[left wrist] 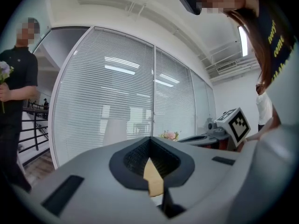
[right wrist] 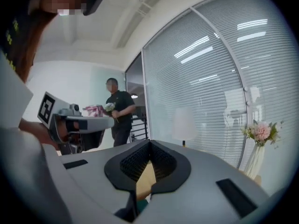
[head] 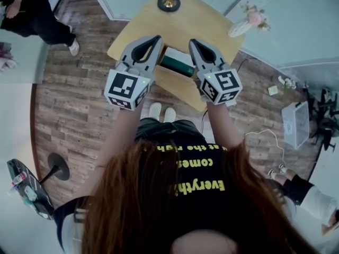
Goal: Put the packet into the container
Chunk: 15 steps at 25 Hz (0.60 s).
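Observation:
A dark green container with a white strip along its far side lies on the wooden table, seen between the two grippers in the head view. I cannot tell a packet apart from it. My left gripper is held high over the table's near edge, level, its jaws meeting at the tips with nothing in them. My right gripper is raised beside it, jaws shut and empty. Each gripper shows in the other's view: the right one's marker cube and the left gripper's body.
A lamp base and a vase of pink flowers stand on the table's far side. A person in black stands at the far left, holding flowers. A clear plastic bin sits on the floor at the right. Glass walls with blinds stand ahead.

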Available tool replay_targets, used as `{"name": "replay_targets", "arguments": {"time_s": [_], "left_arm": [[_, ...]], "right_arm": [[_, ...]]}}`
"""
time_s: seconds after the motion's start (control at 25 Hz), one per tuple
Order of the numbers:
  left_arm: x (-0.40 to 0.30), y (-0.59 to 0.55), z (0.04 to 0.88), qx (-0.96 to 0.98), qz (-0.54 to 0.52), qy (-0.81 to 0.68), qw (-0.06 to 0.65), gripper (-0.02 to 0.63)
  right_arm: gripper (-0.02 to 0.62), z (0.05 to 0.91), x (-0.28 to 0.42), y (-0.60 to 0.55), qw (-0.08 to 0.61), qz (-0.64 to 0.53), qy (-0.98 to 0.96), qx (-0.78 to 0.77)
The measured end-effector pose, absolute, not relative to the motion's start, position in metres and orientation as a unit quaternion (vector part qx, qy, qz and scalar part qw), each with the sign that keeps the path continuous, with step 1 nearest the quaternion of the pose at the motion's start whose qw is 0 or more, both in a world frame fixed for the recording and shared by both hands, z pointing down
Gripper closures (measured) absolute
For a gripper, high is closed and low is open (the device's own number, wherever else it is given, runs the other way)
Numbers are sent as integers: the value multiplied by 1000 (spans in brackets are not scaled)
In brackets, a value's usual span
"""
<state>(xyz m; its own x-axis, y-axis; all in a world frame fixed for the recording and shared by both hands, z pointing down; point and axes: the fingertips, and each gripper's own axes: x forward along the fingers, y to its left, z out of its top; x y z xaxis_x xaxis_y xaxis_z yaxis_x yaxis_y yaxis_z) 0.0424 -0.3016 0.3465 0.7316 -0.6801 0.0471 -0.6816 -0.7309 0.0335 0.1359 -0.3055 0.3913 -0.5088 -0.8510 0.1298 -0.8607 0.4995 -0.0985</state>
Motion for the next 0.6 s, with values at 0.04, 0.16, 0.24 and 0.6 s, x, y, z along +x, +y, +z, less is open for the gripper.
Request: {"name": "replay_targets", "arguments": {"time_s": [0.04, 0.16, 0.24, 0.6], "left_arm": [[43, -301, 347, 931, 17, -364, 24, 606], [47, -300, 345, 933, 15, -359, 23, 606], [48, -298, 345, 934, 15, -356, 23, 605], [52, -291, 342, 939, 8, -343, 26, 606]], "right_arm": [[581, 383, 137, -302, 19, 65, -865, 498], [581, 360, 140, -290, -8, 32, -863, 504], [581, 350, 140, -283, -23, 22, -863, 504], [581, 334, 141, -270, -58, 20, -860, 507]]}}
